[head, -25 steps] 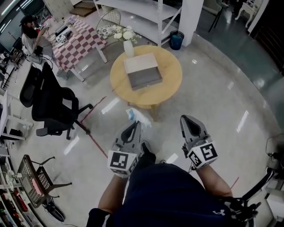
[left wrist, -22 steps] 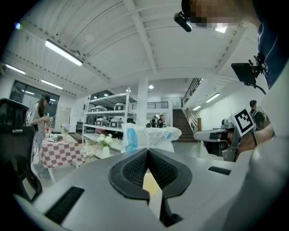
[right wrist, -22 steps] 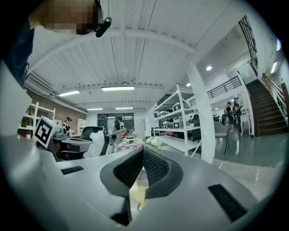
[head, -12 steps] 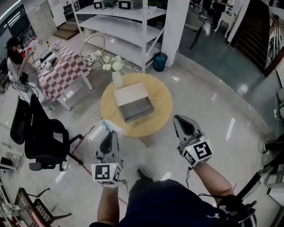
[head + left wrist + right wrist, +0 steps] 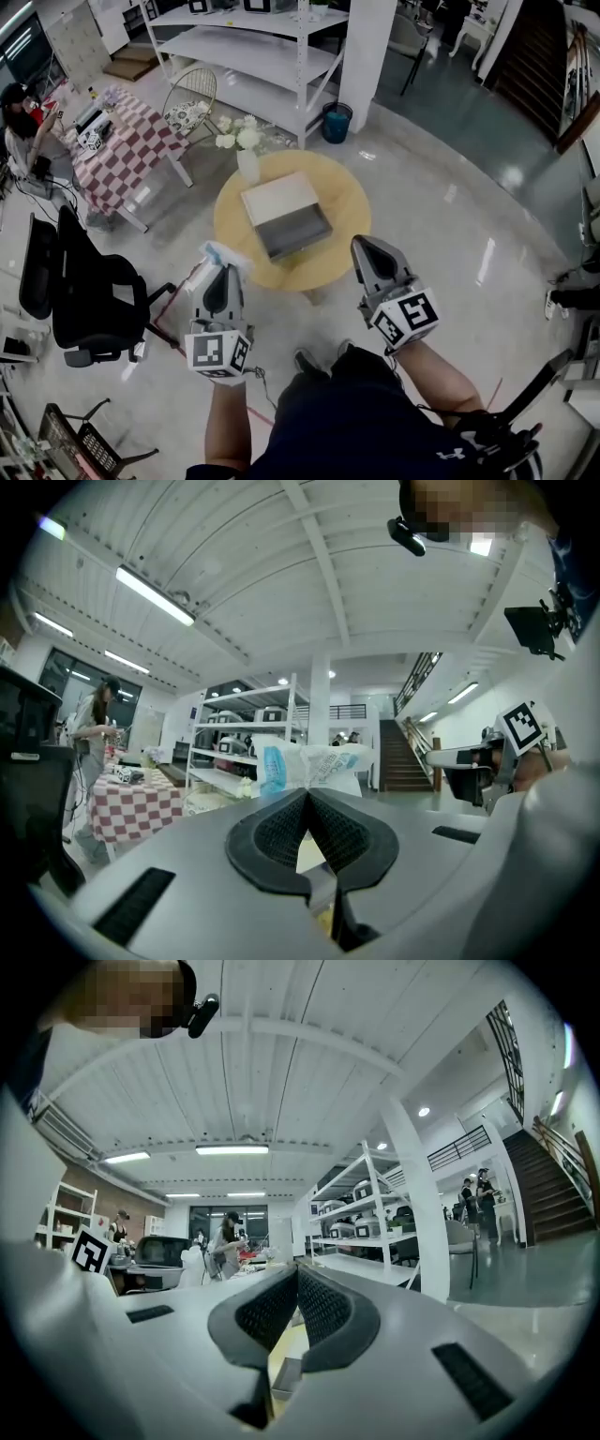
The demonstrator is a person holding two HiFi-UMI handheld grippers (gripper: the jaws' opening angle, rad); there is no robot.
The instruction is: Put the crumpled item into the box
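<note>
The crumpled item point(image 5: 221, 254), a white wrapper with blue print, sticks out of the tips of my left gripper point(image 5: 220, 267), which is shut on it just short of the near left edge of the round wooden table point(image 5: 342, 202). In the left gripper view the wrapper point(image 5: 309, 764) rises above the closed pads of the gripper point(image 5: 307, 795). The open grey box point(image 5: 292, 227) with its pale lid laid back sits at the table's middle. My right gripper point(image 5: 364, 251) hangs over the table's near right edge, its jaws point(image 5: 296, 1275) shut with nothing between them.
A white vase of flowers point(image 5: 246, 157) stands at the table's far left edge. A black office chair point(image 5: 80, 281) is to my left, with a checkered table point(image 5: 127, 141) and a person point(image 5: 19, 117) beyond. White shelving point(image 5: 253, 52), a wire chair point(image 5: 187, 103) and a blue bin point(image 5: 336, 122) stand behind.
I have come closer to the round table. The left gripper has carried the crumpled item up and left to the table's near edge. The right gripper moved forward too.
</note>
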